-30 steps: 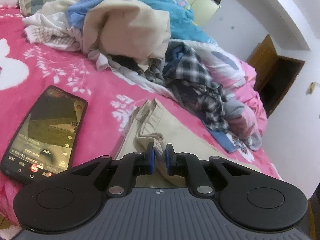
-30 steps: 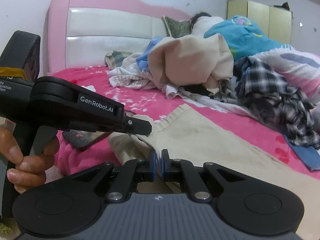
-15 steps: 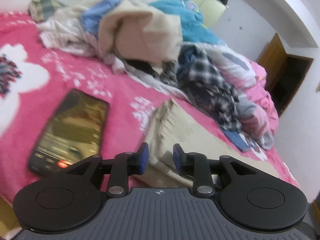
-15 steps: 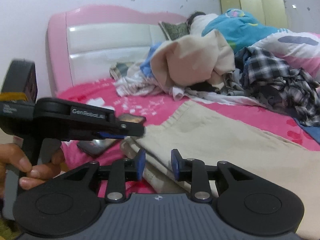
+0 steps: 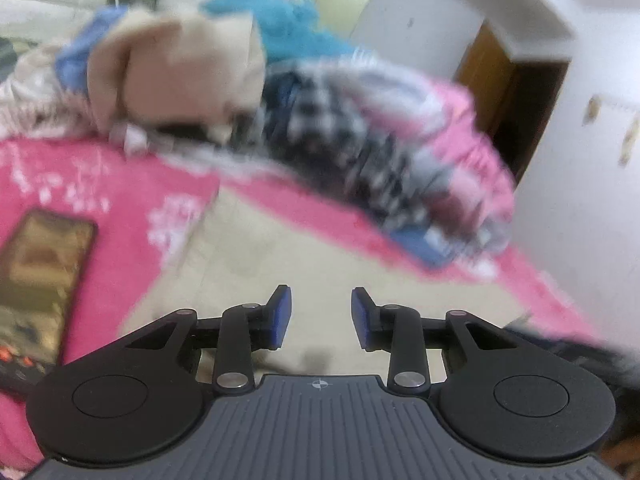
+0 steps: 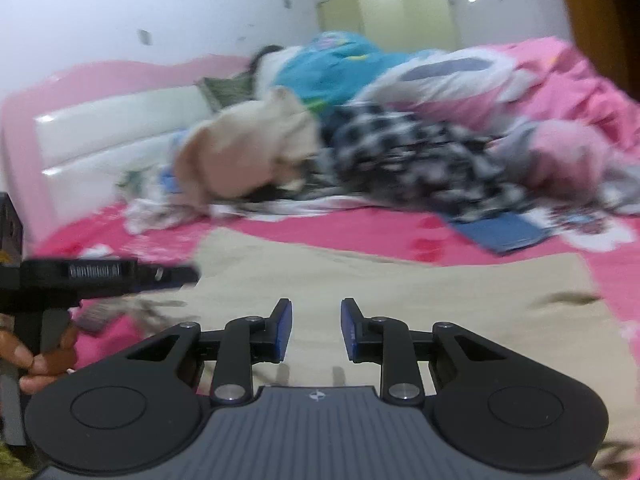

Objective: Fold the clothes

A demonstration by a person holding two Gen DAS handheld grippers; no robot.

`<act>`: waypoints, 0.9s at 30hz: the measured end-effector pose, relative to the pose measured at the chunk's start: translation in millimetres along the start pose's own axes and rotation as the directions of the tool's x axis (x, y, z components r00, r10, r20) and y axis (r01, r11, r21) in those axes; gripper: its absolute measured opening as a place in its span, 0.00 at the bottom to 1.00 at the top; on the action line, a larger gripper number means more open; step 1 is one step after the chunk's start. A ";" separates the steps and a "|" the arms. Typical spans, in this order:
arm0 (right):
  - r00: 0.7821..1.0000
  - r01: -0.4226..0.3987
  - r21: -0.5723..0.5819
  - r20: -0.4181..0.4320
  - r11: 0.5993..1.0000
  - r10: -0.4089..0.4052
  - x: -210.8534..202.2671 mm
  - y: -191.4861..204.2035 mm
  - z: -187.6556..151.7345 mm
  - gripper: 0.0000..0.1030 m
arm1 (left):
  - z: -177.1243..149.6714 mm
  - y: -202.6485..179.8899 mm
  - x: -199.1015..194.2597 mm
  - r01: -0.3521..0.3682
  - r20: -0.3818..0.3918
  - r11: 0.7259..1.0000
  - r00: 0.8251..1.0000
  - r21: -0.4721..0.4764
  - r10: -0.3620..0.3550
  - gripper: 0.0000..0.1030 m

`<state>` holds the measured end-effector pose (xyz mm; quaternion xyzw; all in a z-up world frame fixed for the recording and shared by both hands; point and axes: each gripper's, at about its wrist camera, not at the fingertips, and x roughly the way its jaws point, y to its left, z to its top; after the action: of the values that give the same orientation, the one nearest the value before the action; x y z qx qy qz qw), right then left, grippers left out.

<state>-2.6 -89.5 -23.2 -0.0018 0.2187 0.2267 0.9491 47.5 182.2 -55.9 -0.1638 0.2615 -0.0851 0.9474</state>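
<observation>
Left hand-held gripper [image 5: 321,317]: jaws stand wide apart with nothing between them, whereas one second ago they were pinched on the edge of the beige garment [image 5: 312,264]. Right hand-held gripper [image 6: 316,329]: jaws likewise apart and empty, having been closed a second ago. The beige garment now lies spread flat on the pink bed cover [image 5: 100,184] directly beneath and ahead of both grippers, released by both. In the right wrist view the left gripper appears at the left edge, held by a hand [image 6: 38,354] that is partly cut off by the frame. A phone [image 5: 38,276] lies on the cover to the left of the garment, its lower end hidden behind the gripper body; the screen is too blurred to read. Both views are smeared by motion, so garment edges and folds cannot be judged with confidence. Farther back, a heap of unfolded clothes [image 6: 360,148] occupies the bed; a checked item and a tan one appear to lie on top. Beyond it stand the pink headboard [image 6: 100,96] and a pale wardrobe [image 6: 400,16].
</observation>
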 end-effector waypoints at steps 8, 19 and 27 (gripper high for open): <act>0.988 0.129 0.066 -0.094 0.989 -0.123 -25.8 -72.5 -49.1 0.26 | -7.8 0.1 5.9 -0.032 0.019 0.999 0.999 0.010 0.032 0.30; 1.000 -0.009 0.388 0.023 0.922 0.000 -104.4 -135.3 -60.6 0.40 | 12.4 -83.2 36.0 0.036 -0.077 0.982 0.997 0.186 -0.022 0.39; 0.992 -0.076 0.581 0.128 0.810 0.001 -111.3 -201.2 -79.4 0.46 | 35.4 -182.2 72.7 0.206 -0.200 0.924 0.969 0.322 -0.146 0.60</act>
<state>-37.9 -325.9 -68.0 0.3081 0.2194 0.1673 0.9105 114.0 3.9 3.4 -0.0127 0.3078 -0.2279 0.9237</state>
